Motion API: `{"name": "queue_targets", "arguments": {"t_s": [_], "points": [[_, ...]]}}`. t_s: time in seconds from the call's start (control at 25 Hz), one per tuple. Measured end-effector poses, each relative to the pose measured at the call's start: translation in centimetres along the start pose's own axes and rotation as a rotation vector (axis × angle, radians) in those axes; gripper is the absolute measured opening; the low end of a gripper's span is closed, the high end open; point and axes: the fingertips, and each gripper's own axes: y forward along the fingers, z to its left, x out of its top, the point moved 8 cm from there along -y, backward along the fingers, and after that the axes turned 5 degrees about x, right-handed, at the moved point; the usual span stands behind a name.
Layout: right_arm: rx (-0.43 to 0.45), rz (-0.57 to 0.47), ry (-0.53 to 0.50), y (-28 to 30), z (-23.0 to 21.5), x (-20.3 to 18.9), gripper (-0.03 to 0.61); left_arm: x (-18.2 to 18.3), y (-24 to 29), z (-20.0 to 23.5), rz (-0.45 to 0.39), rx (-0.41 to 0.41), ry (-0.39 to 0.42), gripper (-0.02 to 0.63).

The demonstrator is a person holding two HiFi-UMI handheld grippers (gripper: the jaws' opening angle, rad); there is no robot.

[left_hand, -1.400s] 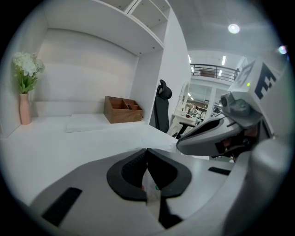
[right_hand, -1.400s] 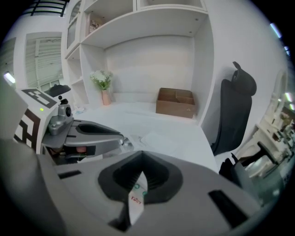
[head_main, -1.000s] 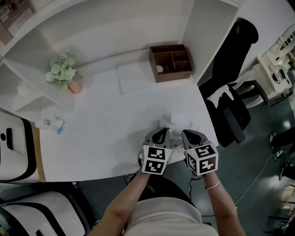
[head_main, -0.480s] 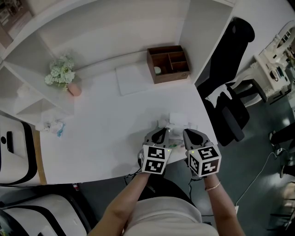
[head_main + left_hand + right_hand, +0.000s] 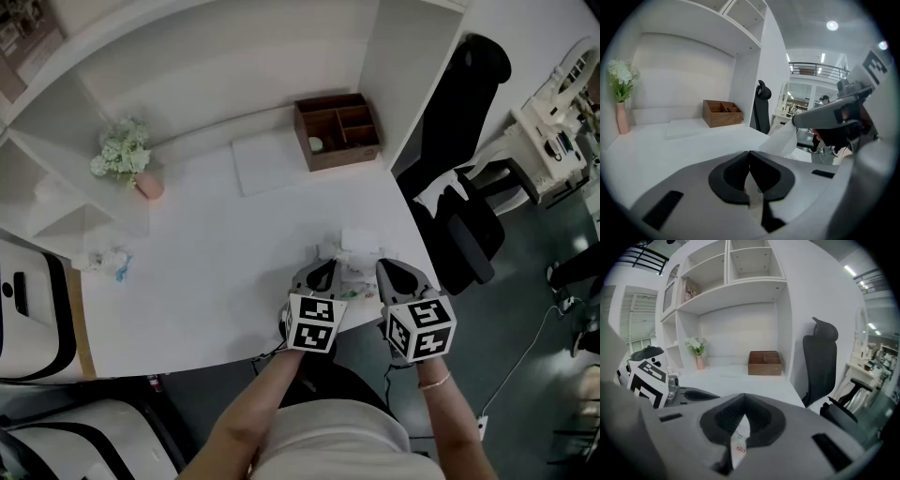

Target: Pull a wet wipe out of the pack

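Now your left gripper (image 5: 327,269) pinches the pack (image 5: 361,246) near the desk (image 5: 216,262) edge; your right gripper (image 5: 383,269) clamps the wet wipe (image 5: 785,140), stretched upward from it. The wooden organizer (image 5: 337,129) holds one small pale item (image 5: 317,143).

Soft white wet-wipe pack (image 5: 359,251) with small green and red print, lying at the right front edge of the white worktop (image 5: 225,272), near end pinched in the left gripper (image 5: 327,269) jaws, thin white wet wipe (image 5: 785,140) standing up from the pack, top clamped in the right gripper (image 5: 387,269) jaws
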Motion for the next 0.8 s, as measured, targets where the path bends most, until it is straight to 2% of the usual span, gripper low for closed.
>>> {"name": "queue_targets", "arguments": {"t_s": [0.8], "points": [[-0.054, -0.201, 0.037, -5.5, -0.1, 4.0, 0.003, 0.2, -0.2, -0.4, -0.002, -0.002, 0.038, -0.004]]}}
